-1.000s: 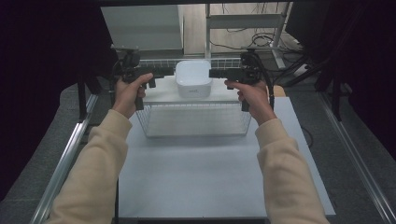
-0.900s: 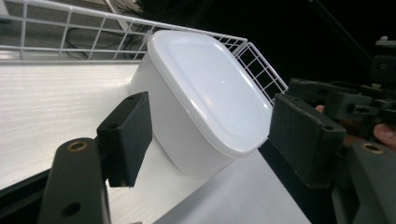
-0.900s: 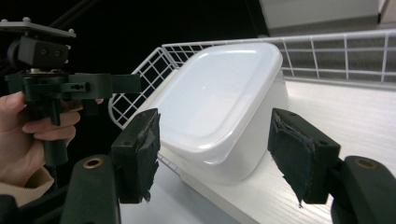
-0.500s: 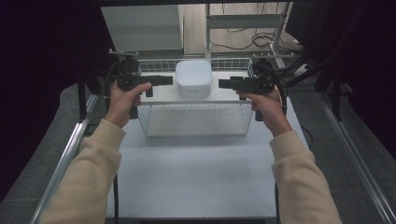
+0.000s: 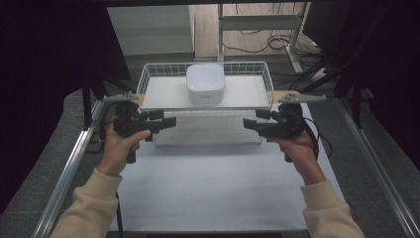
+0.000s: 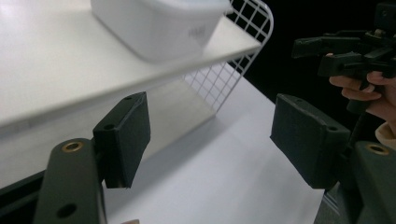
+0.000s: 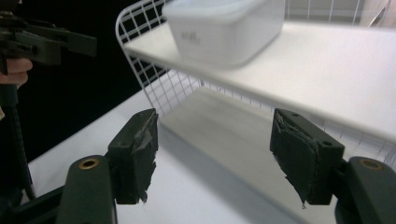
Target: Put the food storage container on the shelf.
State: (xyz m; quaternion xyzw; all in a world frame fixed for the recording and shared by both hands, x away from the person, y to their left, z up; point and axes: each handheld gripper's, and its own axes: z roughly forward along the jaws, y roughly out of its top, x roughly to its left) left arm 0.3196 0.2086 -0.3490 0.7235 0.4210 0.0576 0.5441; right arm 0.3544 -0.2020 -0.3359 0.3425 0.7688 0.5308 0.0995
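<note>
The white container [image 5: 205, 83] is sitting centred on the wire shelf [image 5: 247, 94], at twelve o'clock from both released tongs, left tongs [image 5: 168, 122] and right tongs [image 5: 249, 124] hovering equally near, facing each other.

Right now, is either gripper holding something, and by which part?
Nothing is held. The left gripper and right gripper are both open, apart from the box.

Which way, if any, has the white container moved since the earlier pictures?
Cannot tell. The white container sits mid-shelf on the wire rack as before; both grippers have drawn back toward the person.
</note>
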